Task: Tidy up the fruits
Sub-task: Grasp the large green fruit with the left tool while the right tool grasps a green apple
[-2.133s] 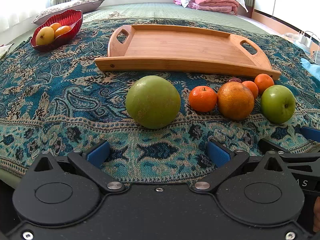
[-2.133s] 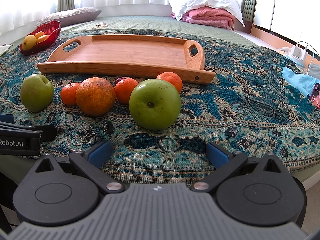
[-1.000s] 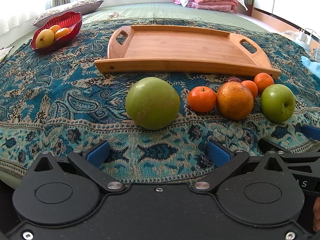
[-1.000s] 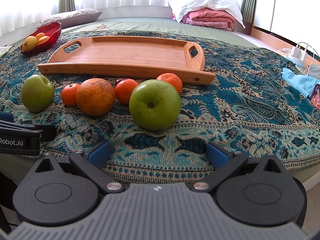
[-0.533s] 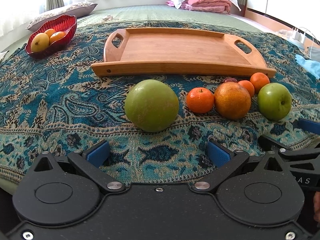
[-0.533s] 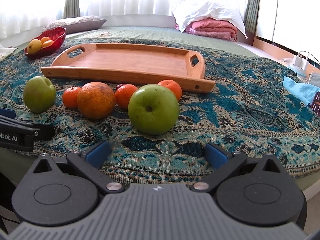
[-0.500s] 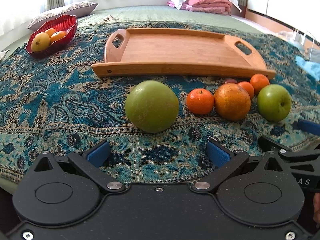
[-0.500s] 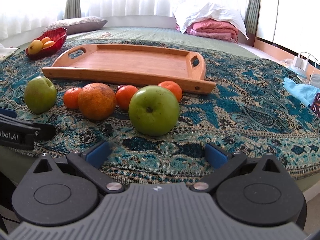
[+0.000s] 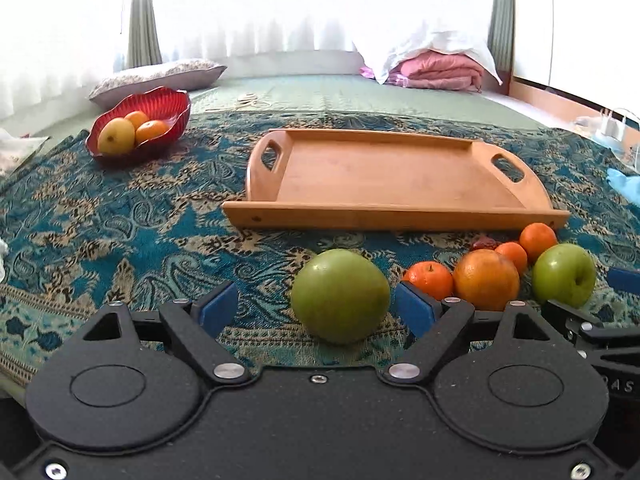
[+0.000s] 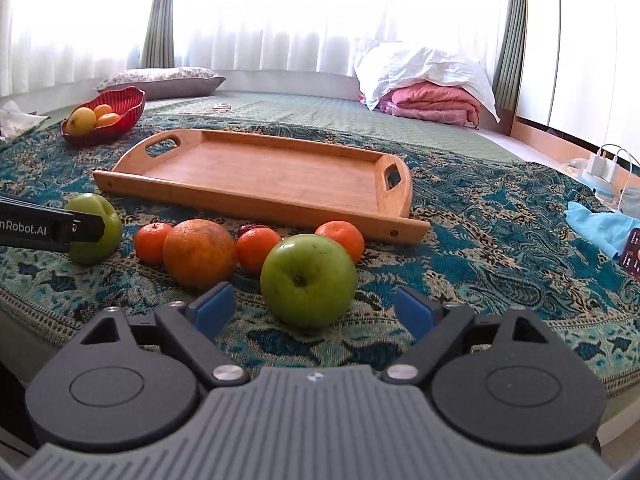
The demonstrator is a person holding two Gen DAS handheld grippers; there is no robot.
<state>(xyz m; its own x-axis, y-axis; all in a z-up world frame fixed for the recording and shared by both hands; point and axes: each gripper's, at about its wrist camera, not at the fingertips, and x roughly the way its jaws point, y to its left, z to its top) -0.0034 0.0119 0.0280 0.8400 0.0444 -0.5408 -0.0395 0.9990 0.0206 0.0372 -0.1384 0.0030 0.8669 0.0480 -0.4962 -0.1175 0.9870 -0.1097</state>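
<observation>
An empty wooden tray (image 9: 392,184) (image 10: 272,176) lies on the patterned cloth. In front of it sit a large green fruit (image 9: 340,296) (image 10: 100,228), a big orange (image 9: 486,280) (image 10: 198,252), three small mandarins, the nearest (image 9: 428,278) (image 10: 150,240), and a green apple (image 9: 564,274) (image 10: 308,280). My left gripper (image 9: 316,310) is open, its blue pads either side of the green fruit, not touching. My right gripper (image 10: 312,312) is open around the green apple, pads apart from it.
A red bowl (image 9: 140,128) (image 10: 104,116) with yellow and orange fruit stands at the back left. A pillow and folded bedding lie behind. A blue cloth (image 10: 596,224) and a charger lie at the right. The cloth's front edge is just below the grippers.
Both grippers have moved forward and lower toward the fruit. The green fruit and the green apple now sit between the open pads. No fruit has moved.
</observation>
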